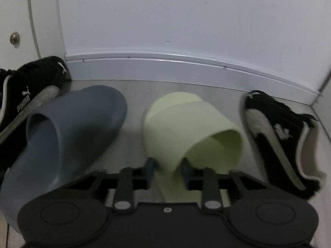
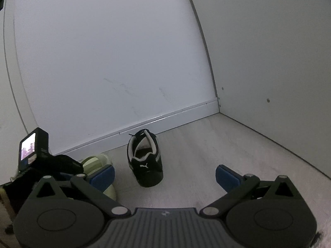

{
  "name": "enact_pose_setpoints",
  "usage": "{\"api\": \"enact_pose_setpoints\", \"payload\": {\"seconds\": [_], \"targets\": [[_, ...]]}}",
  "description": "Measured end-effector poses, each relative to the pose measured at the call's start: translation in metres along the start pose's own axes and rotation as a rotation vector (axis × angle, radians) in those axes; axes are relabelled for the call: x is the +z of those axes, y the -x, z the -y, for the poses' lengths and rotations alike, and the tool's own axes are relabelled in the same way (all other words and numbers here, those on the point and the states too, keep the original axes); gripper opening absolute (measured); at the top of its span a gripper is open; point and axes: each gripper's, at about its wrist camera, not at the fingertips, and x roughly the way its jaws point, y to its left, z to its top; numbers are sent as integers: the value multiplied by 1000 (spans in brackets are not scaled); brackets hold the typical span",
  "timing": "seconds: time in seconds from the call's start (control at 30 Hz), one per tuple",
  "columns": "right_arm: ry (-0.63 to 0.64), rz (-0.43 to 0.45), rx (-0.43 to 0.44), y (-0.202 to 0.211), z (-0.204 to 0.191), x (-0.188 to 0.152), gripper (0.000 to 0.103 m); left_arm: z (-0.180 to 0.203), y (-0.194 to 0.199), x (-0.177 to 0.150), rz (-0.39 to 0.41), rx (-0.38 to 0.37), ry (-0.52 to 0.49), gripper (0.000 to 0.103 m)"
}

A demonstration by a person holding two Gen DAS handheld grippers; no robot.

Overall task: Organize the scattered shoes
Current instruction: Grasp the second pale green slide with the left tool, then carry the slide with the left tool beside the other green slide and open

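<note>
The left tongs [image 1: 167,166] grip the pale green slide's [image 1: 190,128] strap edge; its long axis runs away toward the baseboard [image 1: 186,70]. A blue slide [image 1: 68,132] lies left, a black sneaker [image 1: 283,138] right. The right tongs [image 2: 164,176] stand wide over bare floor [image 2: 206,144], clear toward the corner.

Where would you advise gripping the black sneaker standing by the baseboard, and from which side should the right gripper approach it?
I would take the black sneaker by its padded heel collar, coming from behind, where the open right gripper already faces it. The heel points toward the gripper, the shoe stands upright on its sole, and the collar rim is thin enough for one finger to slip inside and one outside. Bare floor lies on its right.
</note>
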Motion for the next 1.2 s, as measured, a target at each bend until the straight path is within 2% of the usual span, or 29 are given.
{"api": "enact_pose_setpoints", "payload": {"seconds": [0.07, 0.17, 0.3, 0.5, 0.8, 0.87, 0.93, 1.03, 1.1, 1.17, 1.2], "targets": [[9, 2, 1, 0, -2, 0, 103, 7, -3, 1, -6, -3, -22, 16], [16, 1, 11, 2, -4, -2, 103, 41, 5, -12, -14, -41, -150, 14], [34, 13, 5, 6, -6, -1, 103, 70, 21, -40, 6, 1, -216, 15], [4, 20, 4, 12, -3, 1, 103, 80, 55, -81, -20, 6, -225, 15], [34, -14, 22, 13, -12, -2, 103, 58, 128, -164, -42, -35, -165, 15], [33, -28, 35, 12, -15, -3, 103, 49, 136, -171, -39, -46, -138, 15], [35, -45, 49, 12, -19, -5, 103, 36, 151, -172, 0, -62, -115, 15], [67, -59, 65, 15, -29, -9, 103, 16, 175, -174, 58, -86, -81, 21], [100, -69, 75, 20, -37, -13, 103, 2, 191, -175, 97, -103, -58, 29], [128, -105, 95, 23, -45, -17, 103, -11, 207, -176, 136, -119, -35, 40], [130, -153, 117, 22, -51, -20, 103, -18, 215, -177, 155, -127, -24, 42]]}}
